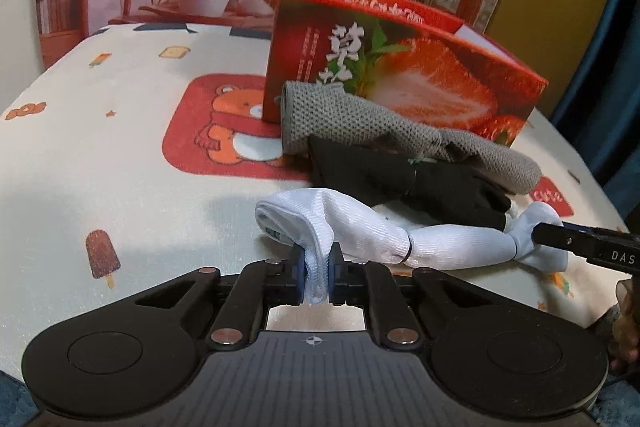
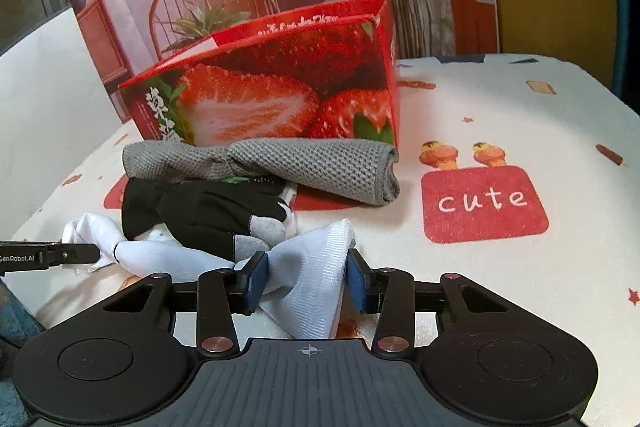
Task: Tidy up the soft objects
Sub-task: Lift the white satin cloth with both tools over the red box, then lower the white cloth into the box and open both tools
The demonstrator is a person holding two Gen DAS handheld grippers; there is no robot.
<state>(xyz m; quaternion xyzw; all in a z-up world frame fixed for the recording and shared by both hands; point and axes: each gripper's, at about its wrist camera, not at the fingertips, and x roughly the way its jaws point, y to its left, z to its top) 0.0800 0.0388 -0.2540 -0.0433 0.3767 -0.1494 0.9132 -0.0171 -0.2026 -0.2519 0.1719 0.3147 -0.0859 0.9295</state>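
Between the left gripper's (image 1: 316,277) blue pads, one end of the white sock (image 1: 360,231) was pinched tight. At its other end the right gripper (image 2: 306,281) stood parted around the flared cloth, not clamping. Just behind lay a black sock (image 1: 384,177) and a grey knitted cloth (image 1: 340,115), against the strawberry box (image 1: 420,79) on the patterned surface (image 1: 120,163).

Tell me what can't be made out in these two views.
- Inside of the strawberry box: both views, hidden by its walls.
- Lower part of the box's green characters: left wrist view, covered by the grey towel.
- Middle of the white sock: right wrist view, under the black sock.
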